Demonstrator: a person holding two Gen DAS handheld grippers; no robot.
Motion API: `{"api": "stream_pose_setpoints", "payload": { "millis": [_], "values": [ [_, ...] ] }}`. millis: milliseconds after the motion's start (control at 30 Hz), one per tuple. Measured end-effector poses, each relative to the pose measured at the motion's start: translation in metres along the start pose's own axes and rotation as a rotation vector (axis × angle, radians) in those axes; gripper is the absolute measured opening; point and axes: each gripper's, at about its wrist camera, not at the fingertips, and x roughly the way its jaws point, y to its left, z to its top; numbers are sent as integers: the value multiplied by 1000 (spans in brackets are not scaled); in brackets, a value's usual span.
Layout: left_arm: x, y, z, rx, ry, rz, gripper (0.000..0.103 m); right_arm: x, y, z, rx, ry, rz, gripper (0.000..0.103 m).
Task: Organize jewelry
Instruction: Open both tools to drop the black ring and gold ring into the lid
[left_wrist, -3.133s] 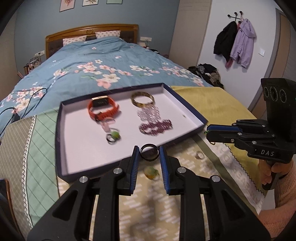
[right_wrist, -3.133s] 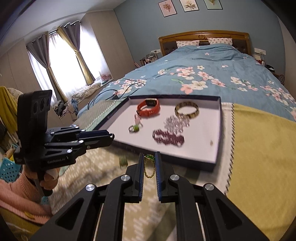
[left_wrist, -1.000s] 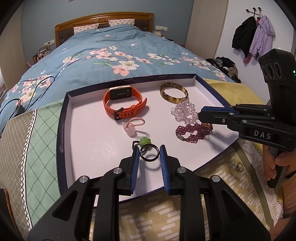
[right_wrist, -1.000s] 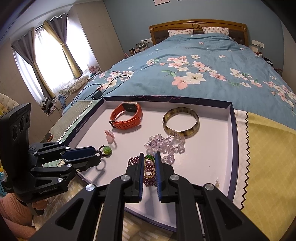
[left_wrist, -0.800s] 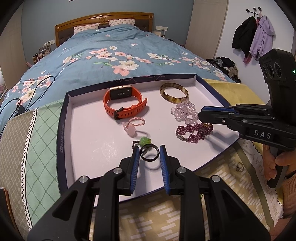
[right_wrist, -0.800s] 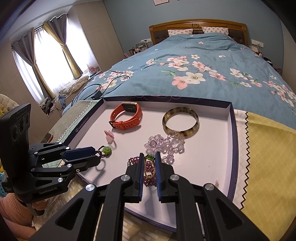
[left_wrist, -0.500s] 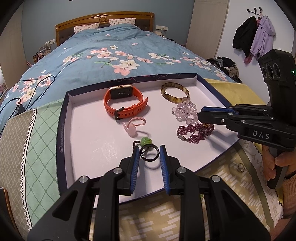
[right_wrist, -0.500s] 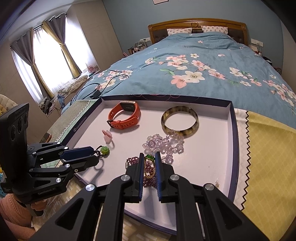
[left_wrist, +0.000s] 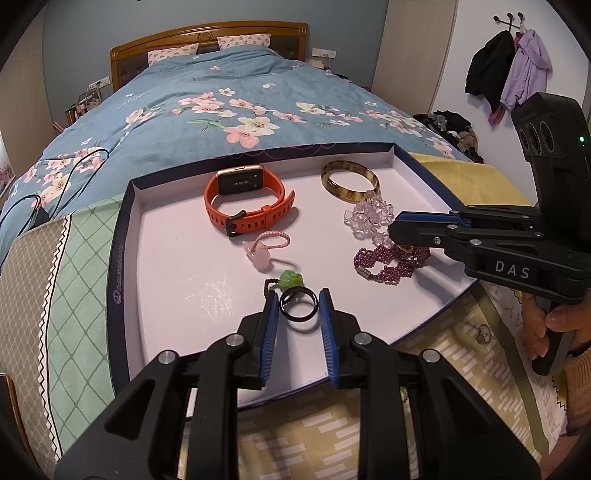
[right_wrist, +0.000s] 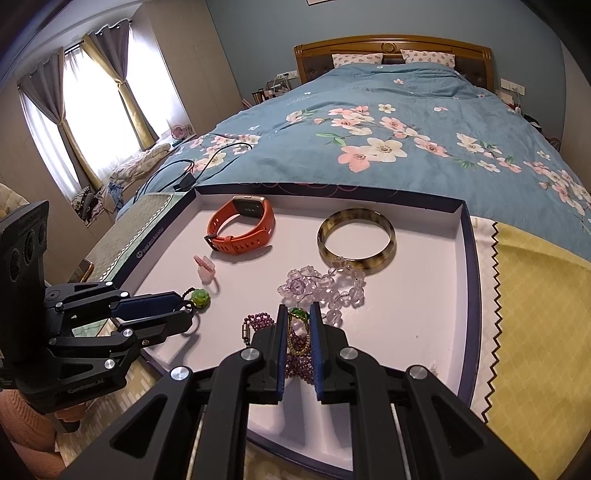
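Black ring (left_wrist: 298, 305) in left claw (left_wrist: 295, 299), tray (left_wrist: 122, 236)

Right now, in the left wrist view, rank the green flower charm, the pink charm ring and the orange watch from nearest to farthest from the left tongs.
1. Green flower charm: just beyond the left tongs, slightly left.
2. Pink charm ring: farther into the tray, left of centre.
3. Orange watch: farthest, near the tray's back wall.

Purple bead bracelet (right_wrist: 258, 321) partly hidden behind right claw (right_wrist: 299, 325). Small ring (left_wrist: 483, 334) off tray's (left_wrist: 122, 236) near right corner, too small to read. Tray's near edge covered by claws.
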Motion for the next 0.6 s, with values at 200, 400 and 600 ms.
{"api": "stream_pose_setpoints", "payload": {
  "millis": [200, 400, 600],
  "values": [
    [1, 1, 0, -7, 2, 0, 23, 3, 1, 1, -12, 4, -19, 10],
    [1, 0, 1, -2, -6, 1, 23, 3, 3, 0, -28, 5, -44, 12],
    [-9, 2, 1, -27, -26, -11, 37, -1, 3, -1, -33, -6, -51, 16]
  ]
}}
